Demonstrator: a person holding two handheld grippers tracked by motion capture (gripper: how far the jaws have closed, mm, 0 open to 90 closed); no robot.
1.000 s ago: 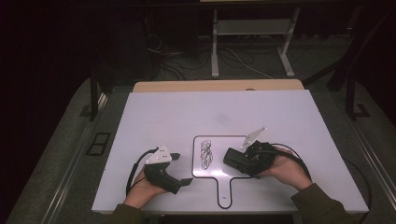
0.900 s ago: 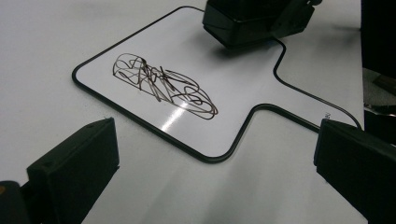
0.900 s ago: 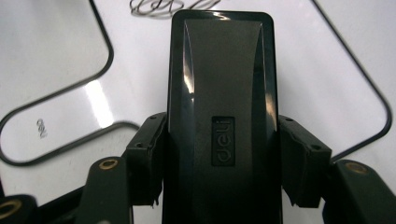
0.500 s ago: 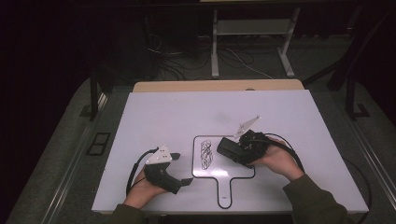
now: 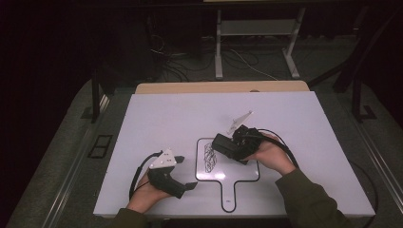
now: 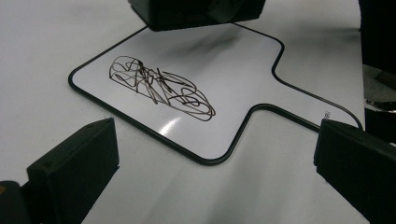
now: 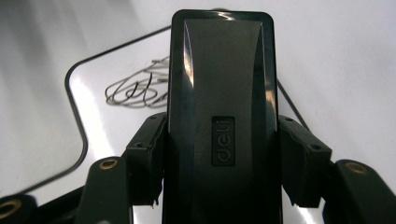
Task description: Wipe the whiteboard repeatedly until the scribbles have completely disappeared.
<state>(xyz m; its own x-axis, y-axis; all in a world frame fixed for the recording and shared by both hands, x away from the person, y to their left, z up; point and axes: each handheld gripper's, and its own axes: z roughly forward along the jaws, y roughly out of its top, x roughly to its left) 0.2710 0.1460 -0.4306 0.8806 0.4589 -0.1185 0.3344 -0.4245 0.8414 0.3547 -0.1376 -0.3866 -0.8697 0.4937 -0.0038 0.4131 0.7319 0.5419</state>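
Note:
A small white paddle-shaped whiteboard (image 5: 233, 172) with a black rim lies on the table, a black scribble (image 5: 209, 157) on its left half. My right gripper (image 5: 229, 147) is shut on a black eraser (image 5: 224, 143) and holds it over the board just right of the scribble. In the right gripper view the eraser (image 7: 222, 93) stands between both pads, with the scribble (image 7: 135, 91) beyond it. My left gripper (image 5: 186, 172) rests on the table left of the board, open and empty. Its view looks at the scribble (image 6: 161, 86) and the eraser (image 6: 196, 11) above it.
The white table top (image 5: 166, 118) has free room all around the board. A tan strip (image 5: 218, 87) runs along its far edge. Beyond are a dark floor, cables and a metal stand (image 5: 256, 28). Cables trail from both grippers.
My right gripper has carried the eraser to the left and slightly away from me, over the board toward the scribble. The left gripper has stayed put.

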